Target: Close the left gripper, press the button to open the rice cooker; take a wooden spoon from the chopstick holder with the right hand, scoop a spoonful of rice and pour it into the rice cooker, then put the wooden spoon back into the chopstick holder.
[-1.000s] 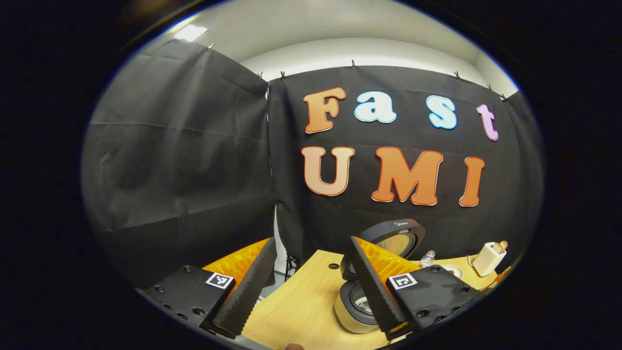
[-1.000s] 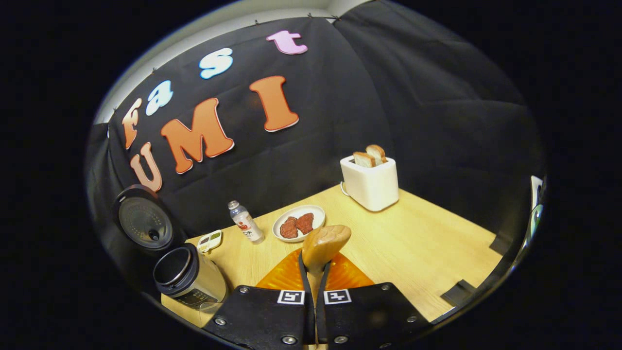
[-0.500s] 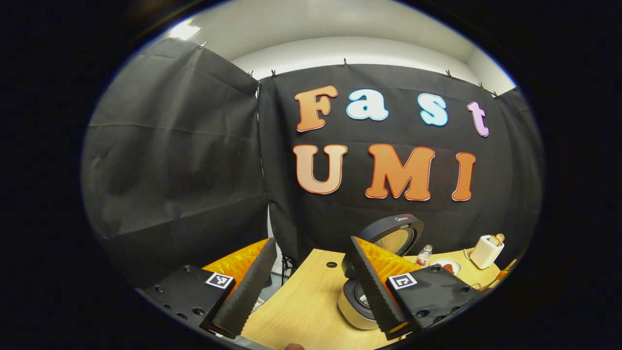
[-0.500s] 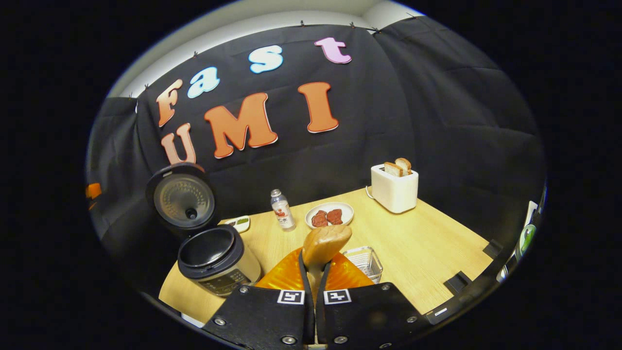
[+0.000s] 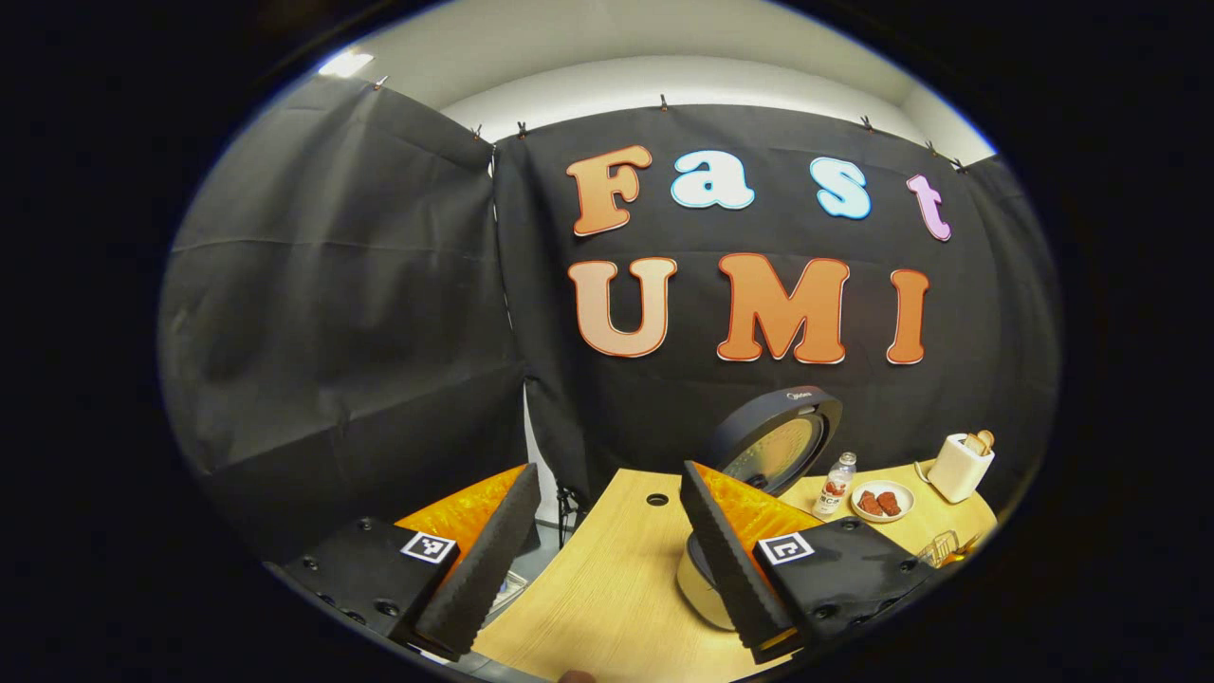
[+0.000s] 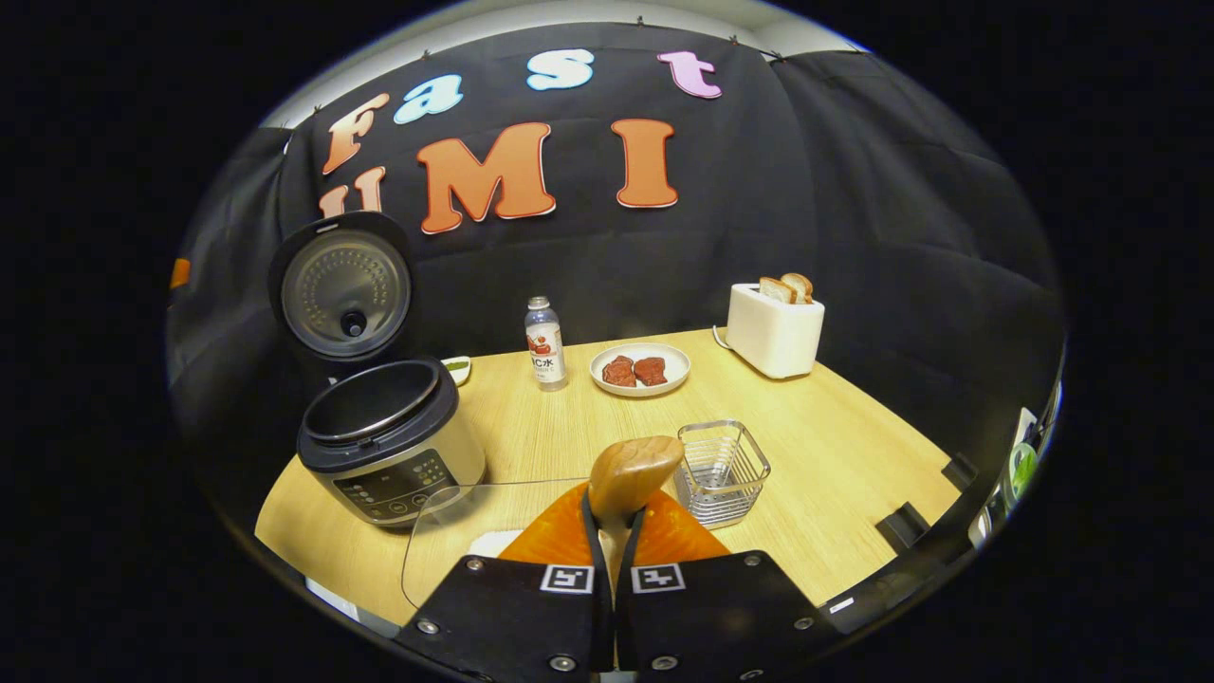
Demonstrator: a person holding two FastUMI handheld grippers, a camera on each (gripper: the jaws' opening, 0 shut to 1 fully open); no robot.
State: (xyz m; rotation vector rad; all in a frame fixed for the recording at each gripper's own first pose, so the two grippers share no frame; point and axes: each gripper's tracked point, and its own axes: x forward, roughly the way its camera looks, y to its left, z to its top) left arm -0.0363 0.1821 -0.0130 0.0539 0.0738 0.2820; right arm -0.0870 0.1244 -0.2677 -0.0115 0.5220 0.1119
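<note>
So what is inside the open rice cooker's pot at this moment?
In the right gripper view, the open silver rice cooker shows only a dark inner pot wall below its rim. The pot's bottom is hidden by the near rim, so rice cannot be confirmed. Its round lid stands upright behind.

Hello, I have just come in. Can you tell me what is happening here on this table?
A person works with a gripper in each hand. The right gripper is shut on a wooden spoon, held above the table near a wire basket. The rice cooker stands with its lid open. The left gripper is open and holds nothing, near the cooker. Whether the spoon carries rice cannot be told.
</note>
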